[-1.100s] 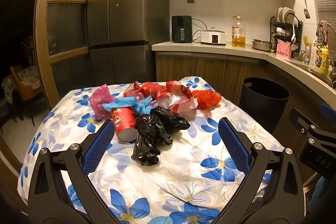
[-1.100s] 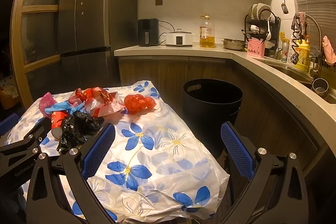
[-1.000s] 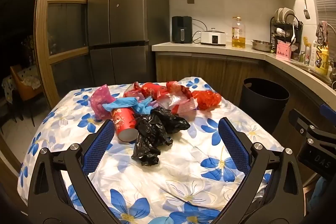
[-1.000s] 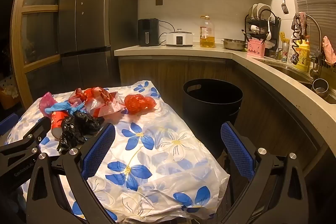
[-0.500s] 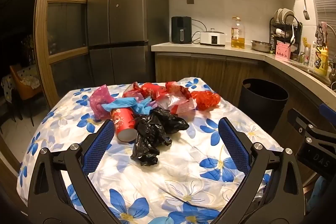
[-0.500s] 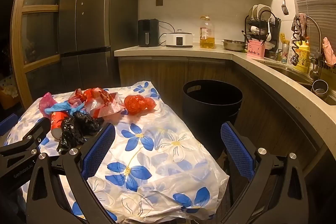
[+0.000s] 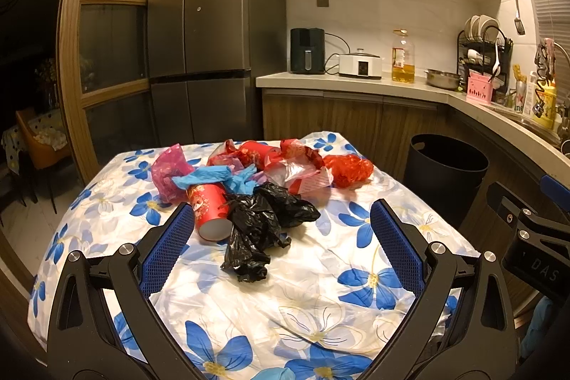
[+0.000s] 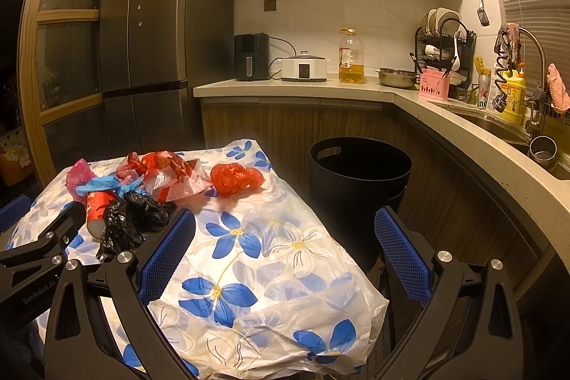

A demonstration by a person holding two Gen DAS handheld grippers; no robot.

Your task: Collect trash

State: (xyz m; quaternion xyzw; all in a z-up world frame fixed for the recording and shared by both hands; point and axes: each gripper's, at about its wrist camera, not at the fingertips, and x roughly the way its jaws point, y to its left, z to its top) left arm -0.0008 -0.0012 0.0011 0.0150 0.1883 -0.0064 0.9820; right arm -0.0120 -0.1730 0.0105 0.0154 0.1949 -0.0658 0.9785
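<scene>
Left gripper (image 7: 281,234): jaws spread wide, holding nothing, raised above the near part of the table.
Right gripper (image 8: 285,237): jaws spread wide, empty, over the table's right edge, facing the bin.
Bearing to trash: the pile lies straight ahead of the left gripper; from the right gripper it sits ahead and well to the left.
Nearer arm: left, judged from the black bag (image 7: 263,227) falling between its fingers in view.
Black bag: crumpled thin film, long axis roughly along the line of approach, nearest item of the pile.
Red cup (image 7: 210,209): lying on its side, open mouth toward the gripper, touching the black bag's left side.
Rest of pile: blue glove (image 7: 213,178), pink bag (image 7: 167,173), red wrappers (image 7: 285,162) and a red bag (image 7: 349,170), clustered behind.
Table (image 7: 356,308): covered with a blue-flowered cloth.
Bin (image 8: 359,177): black, open-topped, on the floor just beside the table's right edge.
Progress: nothing collected yet, by appearance.
</scene>
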